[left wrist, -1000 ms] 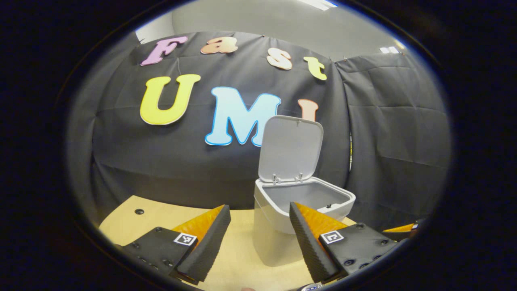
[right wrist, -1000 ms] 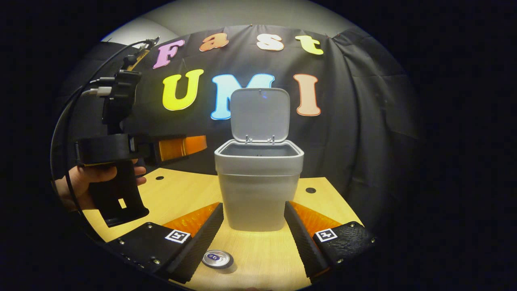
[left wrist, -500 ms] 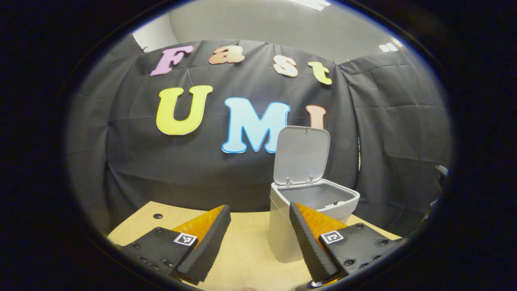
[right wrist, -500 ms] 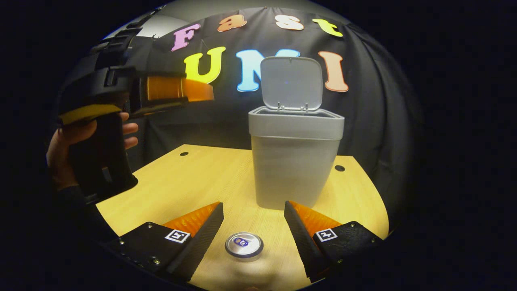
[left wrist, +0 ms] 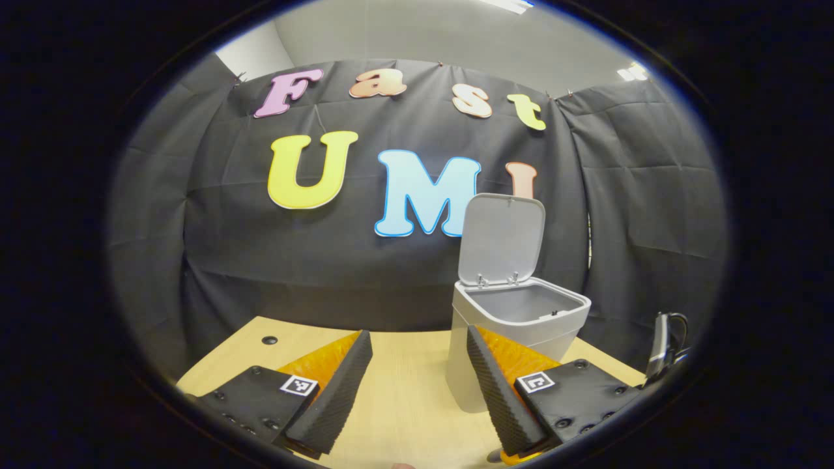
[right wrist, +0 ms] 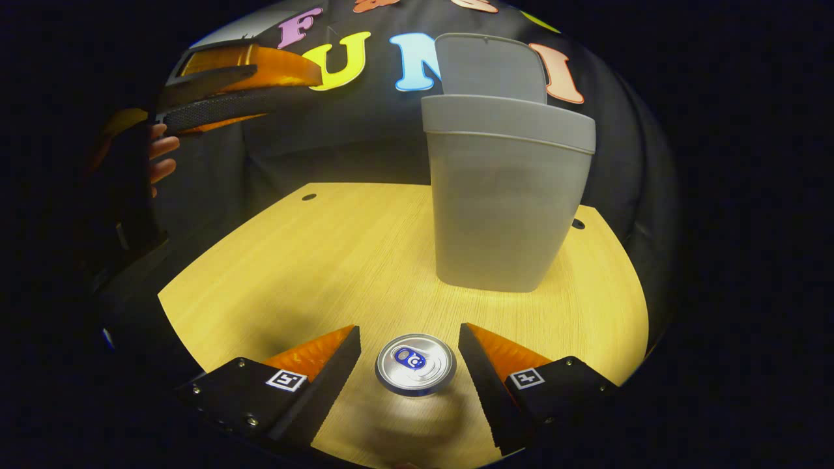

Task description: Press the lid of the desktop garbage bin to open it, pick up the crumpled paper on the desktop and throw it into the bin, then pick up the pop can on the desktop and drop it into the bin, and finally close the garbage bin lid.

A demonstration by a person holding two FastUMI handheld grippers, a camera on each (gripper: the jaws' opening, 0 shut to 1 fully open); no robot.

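While the silver aluminium pop can [right wrist: 415,363] stands before the open grey plastic bin [right wrist: 505,195], between the spread right tongs [right wrist: 409,355], an off-centre closing could topple it; left tongs [left wrist: 419,381] gape empty.

The left gripper view looks level across the light wooden surface [left wrist: 404,404] toward the black cloth wall, from well above the boards. The pale grey plastic bin with its lid raised [left wrist: 515,326] stands ahead, to the right of the jaws, seen slightly from above so its inside shows.

The right gripper view sits low and tilts down at the same surface [right wrist: 326,260], close in. A silver-topped pop can [right wrist: 415,363] lies between its jaws, and the bin [right wrist: 502,195] rises large just beyond.

Both views share the bin, the surface and the cloth wall. The right gripper view also takes in the left gripper [right wrist: 247,85], high to the left of its jaws.
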